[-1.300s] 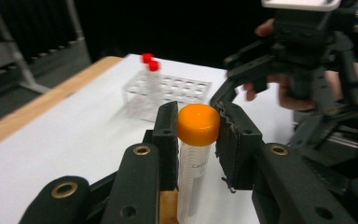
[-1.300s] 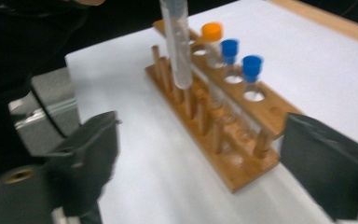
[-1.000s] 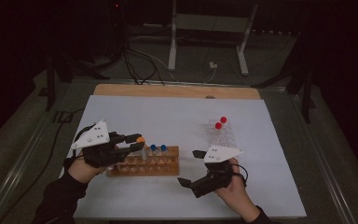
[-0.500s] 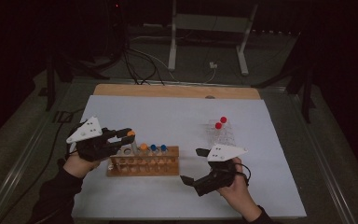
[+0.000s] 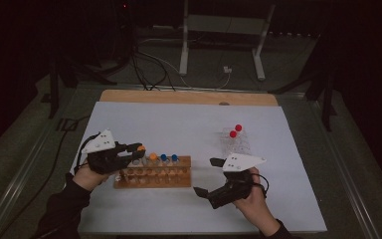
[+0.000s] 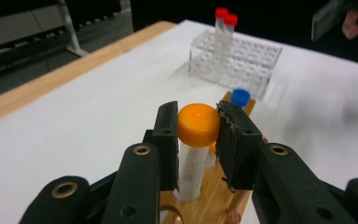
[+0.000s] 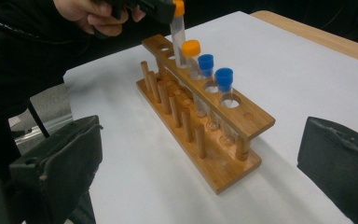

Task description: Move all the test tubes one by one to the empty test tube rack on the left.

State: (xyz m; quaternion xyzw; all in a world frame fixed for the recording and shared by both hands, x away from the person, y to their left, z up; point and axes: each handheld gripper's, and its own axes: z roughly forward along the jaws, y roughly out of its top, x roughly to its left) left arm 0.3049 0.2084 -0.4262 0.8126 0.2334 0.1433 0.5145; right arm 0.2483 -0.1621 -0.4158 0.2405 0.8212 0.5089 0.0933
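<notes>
Left gripper point(image 6: 198, 140): clenched on the orange-capped tube point(image 6: 196, 140), held upright over the left end of the wooden rack point(image 5: 152, 172)
Right gripper point(image 5: 205, 177): jaws spread wide, empty, right of the wooden rack
Clear rack point(image 5: 235, 141): beyond the wooden rack, holding two red-capped tubes point(image 5: 235, 131)

Left gripper point(image 6: 198, 140) hides the orange-capped tube's point(image 6: 196, 135) sides.
</notes>
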